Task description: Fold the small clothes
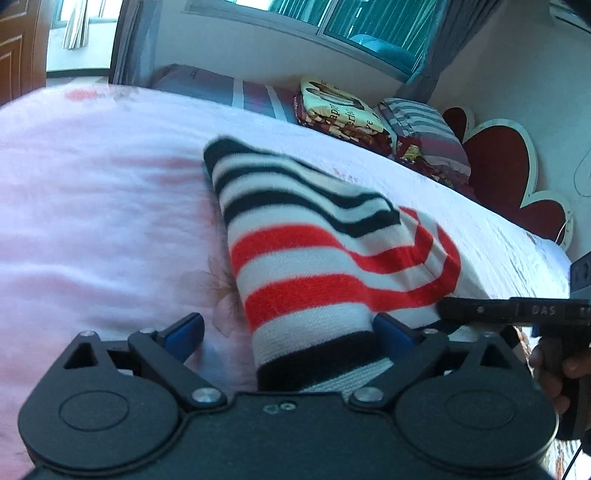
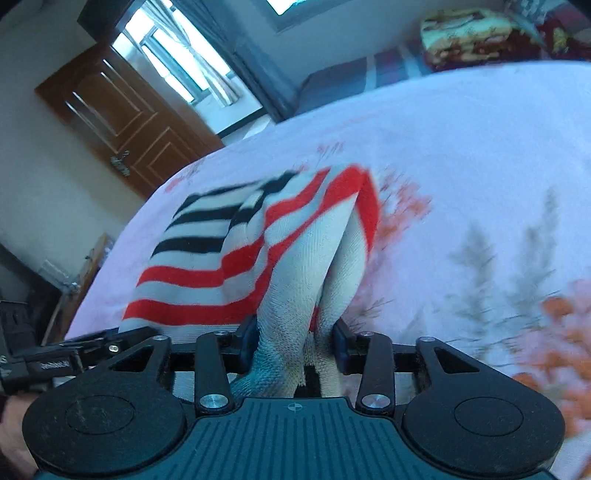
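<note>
A striped top [image 1: 325, 258] is spread on the bed [image 1: 92, 206]. The left gripper [image 1: 288, 332] is released around its near hem; its right pad [image 1: 388, 332] touches the cloth. A bunched fold is between the right gripper's [image 2: 295, 339] pads; whether it is clenched cannot be told.

Daylit throughout, sun pouring through the far window [image 1: 332, 26] and a second pane [image 2: 177, 66] beside the door, both blown out to white. Cool blue cast over the right wrist view; warmer, pinker tone in the left. Pale bedsheet [image 1: 92, 206] washed nearly featureless by glare. Soft shadow only beneath the near edge of the striped garment [image 1: 314, 258]. Motion blur smearing the stripes and floral print in the right wrist view, strongest at right. Heavy fisheye bending at the edges, bed and walls curving. Nearest hardware slightly soft.
</note>
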